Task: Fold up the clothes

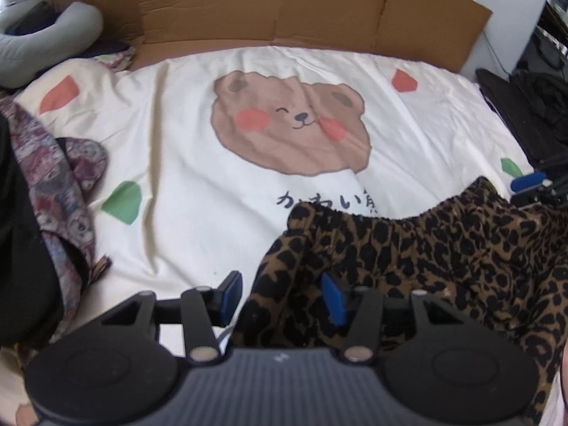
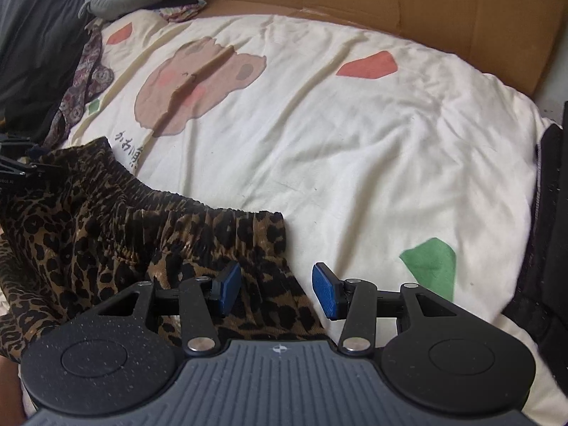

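1. The left gripper hangs over the leopard-print garment, its fingers half apart, cloth lying between the pads but not pinched.
2. The right gripper straddles the garment's other side, fingers likewise half apart and gripping nothing; probably both are placed to seize the sides for a fold.
3. The garment lies rumpled at the near edge of the bear-print bedspread, its gathered elastic waistband facing the cardboard.

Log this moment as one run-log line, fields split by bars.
stage: laying out | item: leopard-print garment on bear-print sheet | left gripper: open, straddles left corner | right gripper: open, straddles right corner
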Tool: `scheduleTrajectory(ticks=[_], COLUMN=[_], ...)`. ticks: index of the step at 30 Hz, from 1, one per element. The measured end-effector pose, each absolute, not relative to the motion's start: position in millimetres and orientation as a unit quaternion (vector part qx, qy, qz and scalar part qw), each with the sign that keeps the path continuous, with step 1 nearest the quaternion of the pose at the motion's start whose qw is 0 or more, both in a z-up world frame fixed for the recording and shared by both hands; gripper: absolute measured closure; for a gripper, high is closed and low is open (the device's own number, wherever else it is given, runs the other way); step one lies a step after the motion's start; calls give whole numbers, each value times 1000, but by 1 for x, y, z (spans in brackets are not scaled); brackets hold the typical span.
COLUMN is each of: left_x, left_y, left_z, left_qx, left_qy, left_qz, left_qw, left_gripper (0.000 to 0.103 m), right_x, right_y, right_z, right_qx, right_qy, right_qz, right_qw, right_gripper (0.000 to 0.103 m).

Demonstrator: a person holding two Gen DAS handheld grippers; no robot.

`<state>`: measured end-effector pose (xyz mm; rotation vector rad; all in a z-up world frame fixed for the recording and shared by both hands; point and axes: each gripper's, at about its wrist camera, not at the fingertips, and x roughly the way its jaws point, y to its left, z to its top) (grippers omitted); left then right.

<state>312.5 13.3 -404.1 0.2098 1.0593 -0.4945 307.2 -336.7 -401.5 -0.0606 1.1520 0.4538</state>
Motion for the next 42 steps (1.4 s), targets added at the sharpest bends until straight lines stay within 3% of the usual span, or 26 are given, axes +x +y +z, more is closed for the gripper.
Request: scheduleTrajectory(ticks=[8,11,12,13,15,16,17,19,25,27,30,33,34,36,42], left_x=[324,325,326,326,328,328,327,327,330,332,334,335,335,338,353], left_y=[6,2,1,1,3,5,7,11,25,26,26,26,26,23,9], left_z=[-423,-426,-427,-428,-427,-426,-425,-423,-420,-423,-426,-418,-415,-411,-421], left_qx=[114,122,124,126,117,110,107,106,96,99,108,107,106,110,111], left_qy=[516,521,521,522,524,522,520,514,514,526,538,526,521,512,528], left_qz=[-248,-255,-258,-261,-256,-253,-249,-241,-215,-210,-205,-207,-209,-217,-249], left_qw=[812,806,804,802,804,807,810,816,825,818,811,818,821,824,804], left_gripper=[48,53,64,82,95,97,98,99,100,100,88,75,66,59,58], right_x=[303,302,303,303,303,303,304,306,309,312,317,319,319,322,330], right_y=[-322,-320,-318,-317,-316,-317,-319,-325,-334,-332,-328,-331,-332,-331,-322], right_z=[-423,-425,-425,-424,-423,-422,-421,-419,-398,-398,-410,-412,-411,-411,-423], right_qx=[-68,-70,-75,-79,-80,-79,-76,-66,-52,-51,-61,-59,-57,-56,-65], right_qy=[565,562,560,558,553,552,553,552,520,522,545,544,542,541,548], right_qz=[233,235,237,240,245,242,238,231,220,220,214,211,211,213,229], right_qw=[789,790,790,791,792,794,795,798,824,822,808,810,811,812,802], right_gripper=[51,50,51,54,66,69,83,94,98,95,89,61,58,57,51])
